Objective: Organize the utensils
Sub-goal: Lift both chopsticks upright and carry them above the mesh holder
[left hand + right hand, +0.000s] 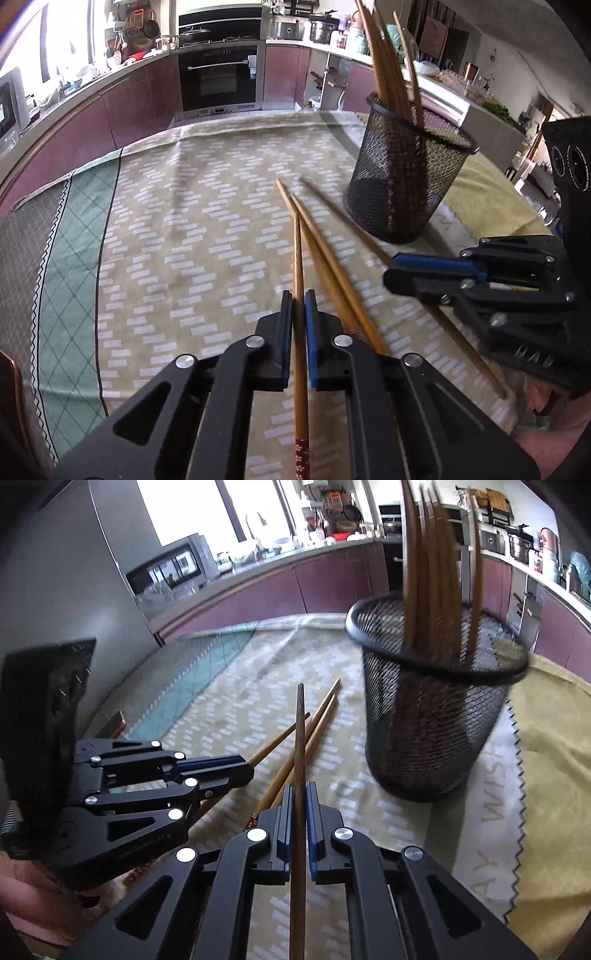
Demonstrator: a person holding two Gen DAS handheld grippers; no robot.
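Two chopsticks are gripped at once, one per hand. Left tongs [299, 301] are pinched on a light chopstick [298, 258] with a red flowered end, held along the line of the fingers, tip pointing far across the worktop. Right tongs [300, 794] are pinched on a darker chopstick [300, 738], also lengthwise, tip raised off the cloth and aimed toward the mesh cup [436, 731]. Judgement: holding each stick end-on like this lets it be tipped upright and dropped tip-first into the cup.

Mesh cup stands upright, far right of the left tongs, already carrying a bundle of chopsticks [388, 62] that lean against its rim. Two loose chopsticks [332, 254] lie flat on the cloth between the tongs and the cup, side by side and crossing under the held one in the left view; they sit close together, near the cup, so the remaining picks look short. Whether the held light stick touches them, I cannot tell.

Task looks partly done: several sticks in the cup, two in hand, at least two left on the cloth.

Worktop is covered by a patterned cloth [192, 229], beige with pale dashes and a green diamond border on the left. A yellow cloth [546, 731] with a zigzag edge lies under and right of the cup. Room: kitchen, purple cabinets [140, 99], built-in oven [218, 77] far centre, bright window far left.
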